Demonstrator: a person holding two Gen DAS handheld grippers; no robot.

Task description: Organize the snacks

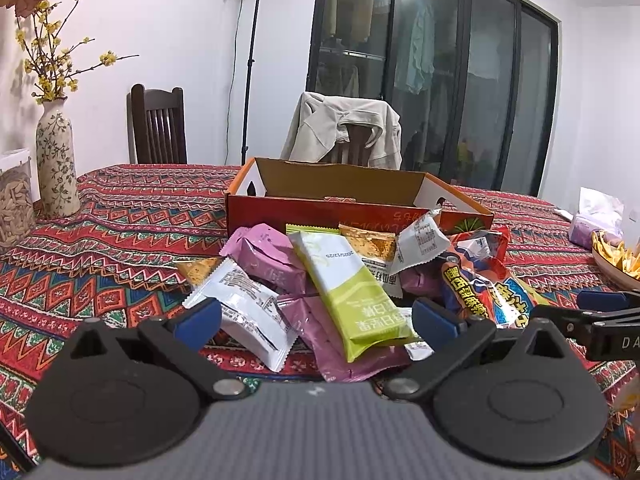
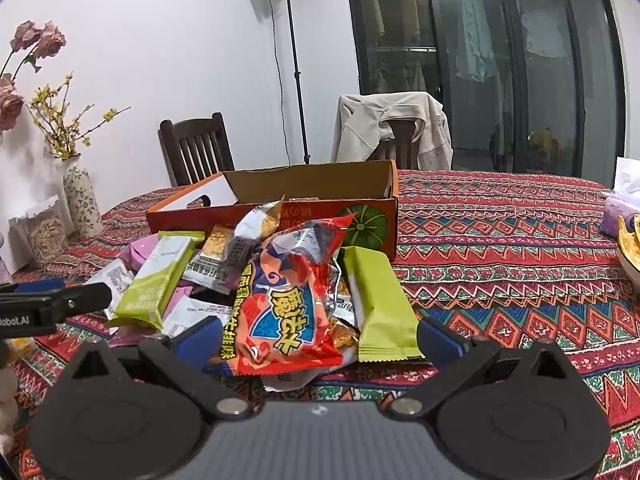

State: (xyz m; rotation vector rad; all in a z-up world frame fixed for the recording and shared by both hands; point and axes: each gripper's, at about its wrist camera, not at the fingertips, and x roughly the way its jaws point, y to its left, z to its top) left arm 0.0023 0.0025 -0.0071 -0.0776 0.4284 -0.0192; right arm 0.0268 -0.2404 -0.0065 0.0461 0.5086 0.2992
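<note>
A heap of snack packets lies on the patterned tablecloth in front of an open orange cardboard box [image 1: 280,210] [image 2: 272,216]. In the left wrist view my left gripper [image 1: 316,320] stands open just short of a green-and-white bar packet [image 1: 348,292], a white packet [image 1: 248,308] and pink packets [image 1: 272,256]. In the right wrist view my right gripper [image 2: 320,338] is open around the near end of a red-orange bag [image 2: 286,316], with a green packet [image 2: 380,304] to its right. Neither gripper holds anything. Each gripper's tip shows at the other view's edge.
A floral vase [image 1: 56,160] and a clear jar [image 1: 14,200] stand at the table's left. A bowl of yellow chips [image 1: 616,256] and a tissue pack [image 1: 596,216] sit at the right. Two chairs [image 2: 196,148] stand behind the table, one draped with a jacket [image 2: 396,124].
</note>
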